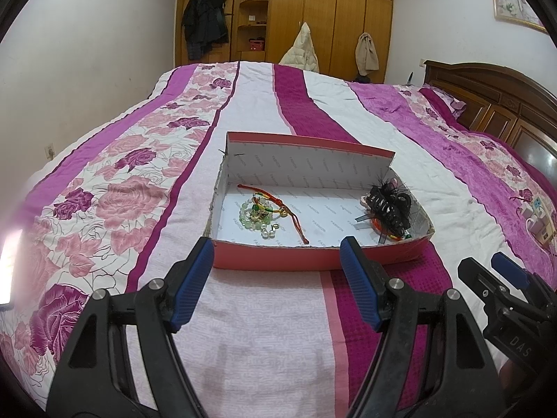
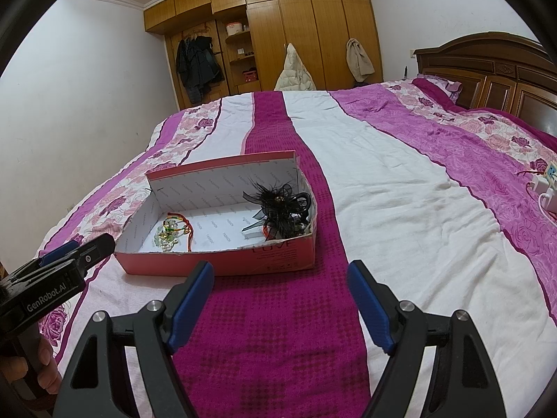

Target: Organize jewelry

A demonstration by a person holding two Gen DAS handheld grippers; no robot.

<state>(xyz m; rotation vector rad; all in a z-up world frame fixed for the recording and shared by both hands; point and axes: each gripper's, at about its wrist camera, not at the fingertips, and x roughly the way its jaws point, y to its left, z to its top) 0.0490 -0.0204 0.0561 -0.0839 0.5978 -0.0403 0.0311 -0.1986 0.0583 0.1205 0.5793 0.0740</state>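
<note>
Both tongs, left (image 1: 276,256) and right (image 2: 280,280), gape wide, empty, short of pink box (image 1: 313,256) on bed (image 1: 261,313). Inside: bead bracelets (image 1: 259,214) left, black, apparently feathered hair clips (image 1: 390,209) right.

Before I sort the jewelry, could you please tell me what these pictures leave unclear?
- Beaded pile: tangled and small in both wrist views; separate pieces cannot be counted.
- Hair accessories: black feathers cover whatever lies beneath.
- Box lettering: right wrist view, partly cut by the torn rim.
- Power strip: cropped at the edge.
</note>
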